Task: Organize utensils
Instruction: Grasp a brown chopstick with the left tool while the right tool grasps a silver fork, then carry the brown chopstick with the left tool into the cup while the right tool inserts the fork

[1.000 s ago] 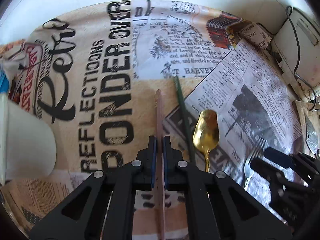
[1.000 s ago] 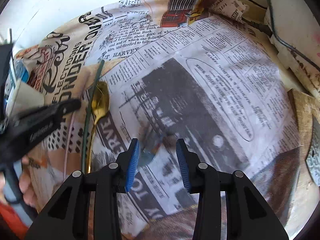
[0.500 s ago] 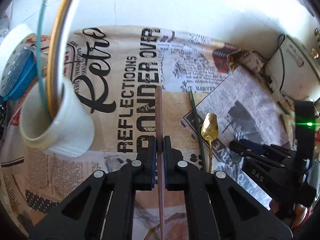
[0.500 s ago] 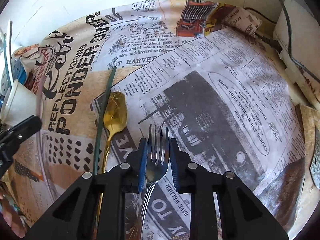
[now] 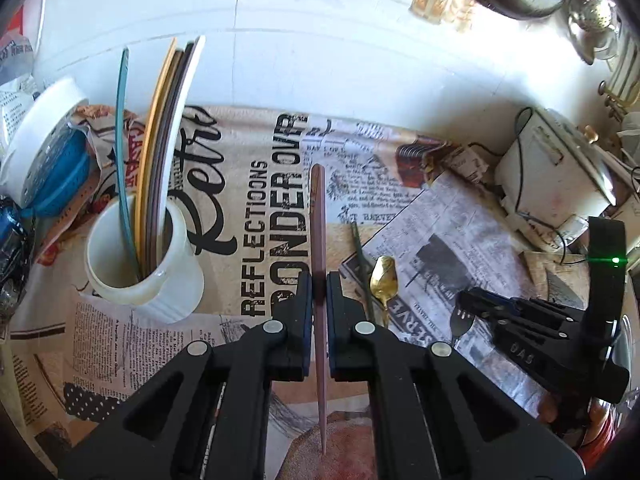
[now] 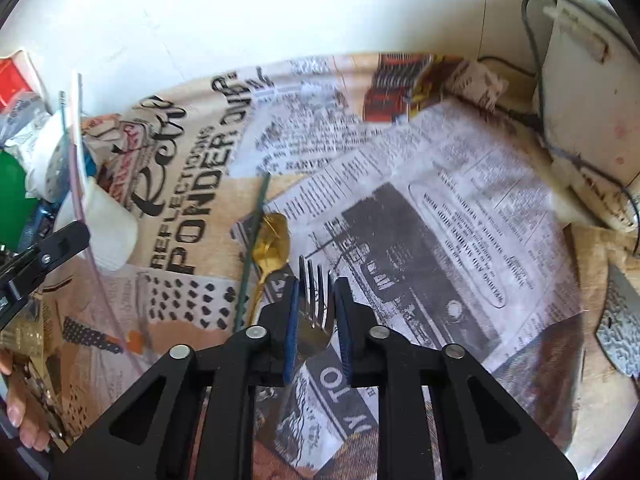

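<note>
The left tongs (image 5: 319, 280) clench a thin mauve stick (image 5: 319, 216) — near the white cup (image 5: 140, 264). The right tongs (image 6: 316, 300) grasp a silver fork (image 6: 314, 312) above the desk (image 6: 420, 240) — a gold spoon (image 6: 274, 242) lies just beside.

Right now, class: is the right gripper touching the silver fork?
Touching. The right wrist view shows the right gripper with its blue pads pressed on both sides of the silver fork, tines sticking out ahead.
</note>
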The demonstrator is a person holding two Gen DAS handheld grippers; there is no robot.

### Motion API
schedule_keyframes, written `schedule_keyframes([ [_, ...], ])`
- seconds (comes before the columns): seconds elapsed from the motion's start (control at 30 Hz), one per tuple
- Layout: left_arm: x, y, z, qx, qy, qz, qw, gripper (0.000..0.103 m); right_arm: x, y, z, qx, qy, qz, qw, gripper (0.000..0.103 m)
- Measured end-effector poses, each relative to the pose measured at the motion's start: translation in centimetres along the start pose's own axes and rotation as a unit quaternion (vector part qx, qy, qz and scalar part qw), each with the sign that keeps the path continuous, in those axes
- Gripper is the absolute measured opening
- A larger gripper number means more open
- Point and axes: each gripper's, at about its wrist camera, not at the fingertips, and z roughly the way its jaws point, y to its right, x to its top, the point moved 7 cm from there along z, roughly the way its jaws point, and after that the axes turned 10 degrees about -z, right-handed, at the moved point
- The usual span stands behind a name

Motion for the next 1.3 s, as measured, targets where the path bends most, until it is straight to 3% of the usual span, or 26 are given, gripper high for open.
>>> schedule_keyframes([
  [0.5, 1.6, 0.7, -4.1, -0.012, 0.043, 0.007, 0.999, 0.004, 1.1, -1.3, -4.8, -0.007, 0.048, -0.025, 0.999, 0.002],
  [0.87, 4.7, -0.5, -8.3, -0.011, 0.098, 0.008, 0.9951, 0.004, 5.6, -3.6, -9.9, -0.012, 0.12, -0.056, 0.991, 0.002],
  [1.3, 9.4, -4.9, -14.0, -0.009, 0.165, 0.01, 0.9861, 0.004, 11.6, -10.7, -13.4, 0.002, 0.199, -0.101, 0.975, 0.002],
])
